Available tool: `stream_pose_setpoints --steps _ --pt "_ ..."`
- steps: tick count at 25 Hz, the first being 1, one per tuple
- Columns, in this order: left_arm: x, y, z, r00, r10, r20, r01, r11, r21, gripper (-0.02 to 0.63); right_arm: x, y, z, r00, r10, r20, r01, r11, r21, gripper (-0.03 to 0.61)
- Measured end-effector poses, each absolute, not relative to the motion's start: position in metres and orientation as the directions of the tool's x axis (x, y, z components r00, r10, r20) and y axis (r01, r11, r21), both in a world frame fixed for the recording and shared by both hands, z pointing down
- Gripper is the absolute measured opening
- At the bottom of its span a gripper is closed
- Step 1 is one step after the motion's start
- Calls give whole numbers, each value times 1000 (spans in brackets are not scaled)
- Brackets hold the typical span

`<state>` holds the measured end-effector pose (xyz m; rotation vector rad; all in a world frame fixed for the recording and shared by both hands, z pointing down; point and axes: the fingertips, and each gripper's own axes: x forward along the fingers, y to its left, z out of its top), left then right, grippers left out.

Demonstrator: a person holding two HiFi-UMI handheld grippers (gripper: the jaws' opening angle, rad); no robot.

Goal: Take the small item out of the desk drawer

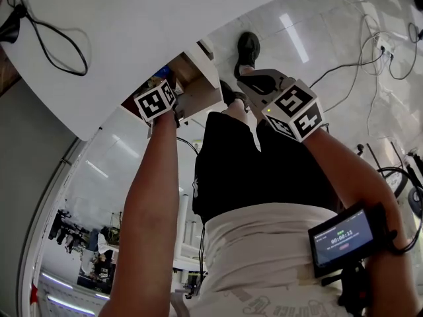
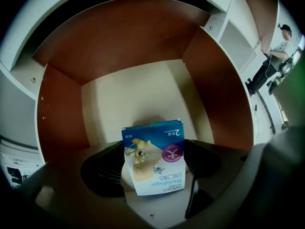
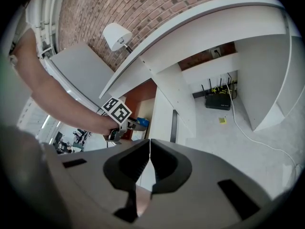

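Head view, steeply down over the drawer [image 1: 201,91]; left gripper view, close inside it; right gripper view, farther back, sharing drawer and left gripper [image 3: 135,124].
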<state>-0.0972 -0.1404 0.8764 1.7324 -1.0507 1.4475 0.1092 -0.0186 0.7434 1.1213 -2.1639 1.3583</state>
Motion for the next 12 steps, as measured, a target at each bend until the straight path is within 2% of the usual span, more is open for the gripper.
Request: stream_pose_setpoints --steps 12 --pt "-92 -133 850 134 -218 967 -888 -459 19 383 102 -26 743 -604 -466 646 -785 210 -582 6"
